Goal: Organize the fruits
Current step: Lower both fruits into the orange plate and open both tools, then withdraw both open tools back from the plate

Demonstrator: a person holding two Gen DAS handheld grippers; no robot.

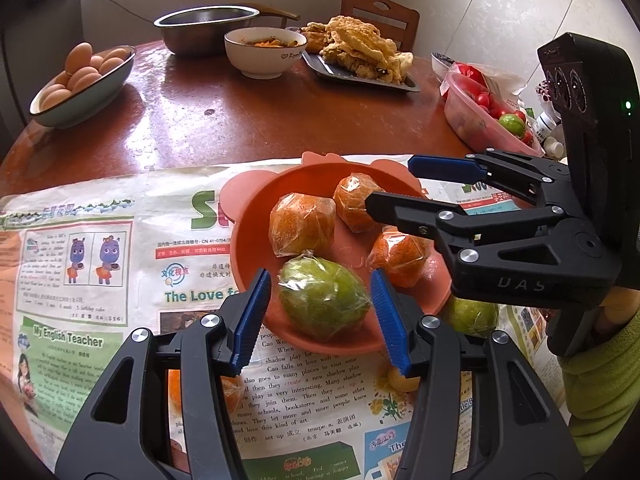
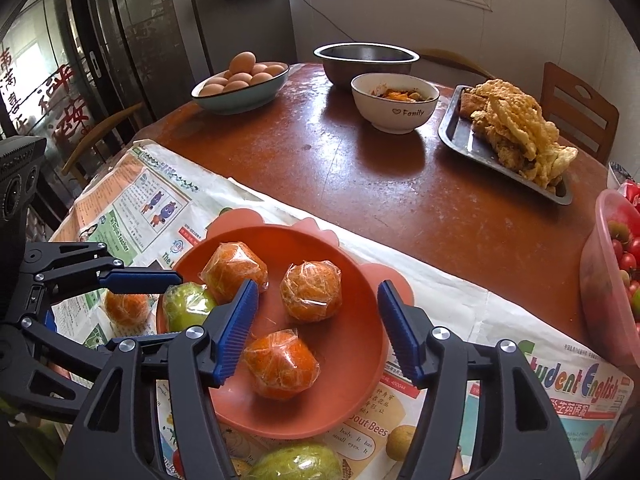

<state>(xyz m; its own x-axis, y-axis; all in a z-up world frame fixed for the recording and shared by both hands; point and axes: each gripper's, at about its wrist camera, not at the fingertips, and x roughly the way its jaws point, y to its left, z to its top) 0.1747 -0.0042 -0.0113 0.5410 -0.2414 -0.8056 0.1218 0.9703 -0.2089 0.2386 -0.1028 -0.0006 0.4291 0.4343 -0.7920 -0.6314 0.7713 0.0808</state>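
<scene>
An orange plate (image 1: 256, 248) on the newspaper holds three film-wrapped oranges and one wrapped green fruit (image 1: 324, 300). My left gripper (image 1: 320, 280) stands open around the green fruit, which rests on the plate with a thin gap at the left pad. My right gripper (image 2: 318, 334) is open over the plate (image 2: 360, 280), and the nearest orange (image 2: 280, 364) lies just below its pads without touching them. The left view shows the right gripper (image 1: 388, 182) reaching in from the right above the oranges. A second green fruit (image 2: 296, 464) and another orange (image 2: 126, 308) lie on the paper beside the plate.
On the brown round table behind the newspaper (image 1: 80, 280) are a bowl of eggs (image 1: 80, 80), a steel basin (image 1: 204, 28), a white bowl (image 1: 264, 52), a tray of fried food (image 1: 360, 56) and a pink tub of tomatoes (image 1: 480, 116). A chair (image 2: 576, 108) stands behind.
</scene>
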